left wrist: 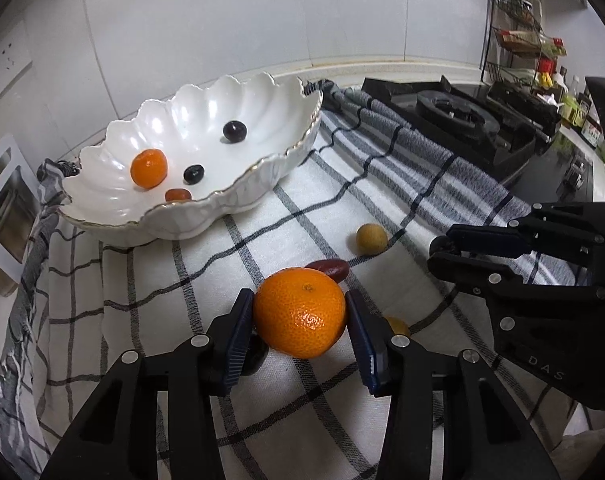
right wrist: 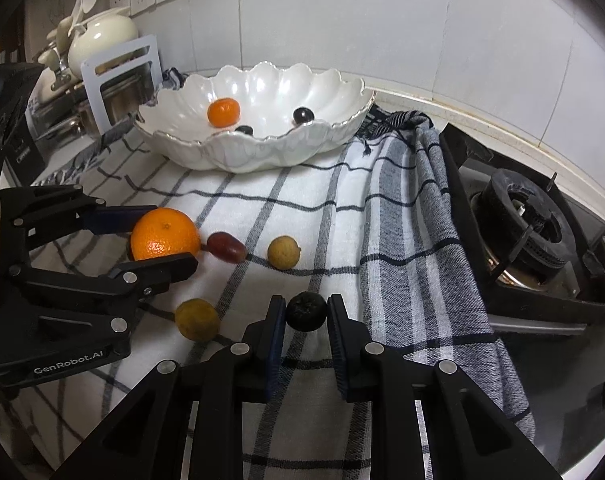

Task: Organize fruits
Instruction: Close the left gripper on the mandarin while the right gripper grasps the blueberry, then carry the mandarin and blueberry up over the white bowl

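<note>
1. The left hand-held gripper [left wrist: 300,312] has its pads against both sides of the orange [left wrist: 300,312], which sits low over the cloth [left wrist: 142,272]. The grip looks to fall near the widest part; if it is off-centre, the round, smooth fruit could squirt out on the lift and roll across the desk.
2. The right hand-held gripper [right wrist: 306,314] is drawn in narrow around a small dark fruit [right wrist: 306,311], the pads touching or nearly touching it. Something that small could be crushed by a hard squeeze, or drop out if only the pad tips catch it.
3. Close by the orange lie a red fruit [left wrist: 328,269] and a yellow fruit [left wrist: 398,326], with another dark fruit [left wrist: 256,354] half hidden under the left finger. A sideways drag could knock any of them away.
4. A second yellow fruit [left wrist: 371,239] sits further out on the cloth, towards the stove [left wrist: 454,116]; a nudge could send it off the cloth.
5. The two grippers stand near each other, so lifting together towards the bowl [left wrist: 238,208] risks a collision.
6. The bowl already holds a small orange [left wrist: 148,168], two dark fruits and a reddish one; dropping from height could bounce fruit out or chip the scalloped rim.
</note>
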Action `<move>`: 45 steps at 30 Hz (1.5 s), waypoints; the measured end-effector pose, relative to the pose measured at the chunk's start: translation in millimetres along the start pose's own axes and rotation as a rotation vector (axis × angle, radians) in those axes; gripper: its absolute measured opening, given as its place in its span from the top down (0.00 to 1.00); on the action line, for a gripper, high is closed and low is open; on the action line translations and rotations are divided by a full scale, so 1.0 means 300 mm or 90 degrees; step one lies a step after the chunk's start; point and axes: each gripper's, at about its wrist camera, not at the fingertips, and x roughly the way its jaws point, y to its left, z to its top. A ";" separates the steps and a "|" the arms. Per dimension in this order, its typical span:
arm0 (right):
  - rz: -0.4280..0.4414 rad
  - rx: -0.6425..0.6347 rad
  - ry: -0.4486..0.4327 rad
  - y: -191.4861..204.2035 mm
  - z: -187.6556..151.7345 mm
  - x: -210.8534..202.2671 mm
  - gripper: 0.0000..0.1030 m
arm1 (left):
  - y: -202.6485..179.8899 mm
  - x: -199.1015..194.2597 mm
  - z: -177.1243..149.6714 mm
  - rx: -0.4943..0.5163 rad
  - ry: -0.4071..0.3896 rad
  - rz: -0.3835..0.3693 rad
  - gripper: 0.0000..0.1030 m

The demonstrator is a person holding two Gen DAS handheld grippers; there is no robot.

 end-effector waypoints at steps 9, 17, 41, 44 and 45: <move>0.012 0.016 -0.034 -0.004 0.029 -0.069 0.78 | 0.028 -0.081 0.018 -0.067 -0.035 0.000 0.56; 0.016 0.025 -0.080 -0.006 0.073 -0.134 0.78 | 0.051 -0.167 0.029 -0.110 -0.071 0.010 0.56; 0.011 0.007 -0.215 0.028 0.254 -0.269 0.78 | 0.138 -0.366 0.114 -0.163 -0.186 0.084 0.56; 0.012 0.000 -0.221 0.039 0.287 -0.259 0.78 | 0.171 -0.359 0.127 -0.173 -0.189 0.087 0.56; 0.012 -0.002 -0.222 0.040 0.297 -0.254 0.78 | 0.181 -0.356 0.130 -0.175 -0.189 0.087 0.56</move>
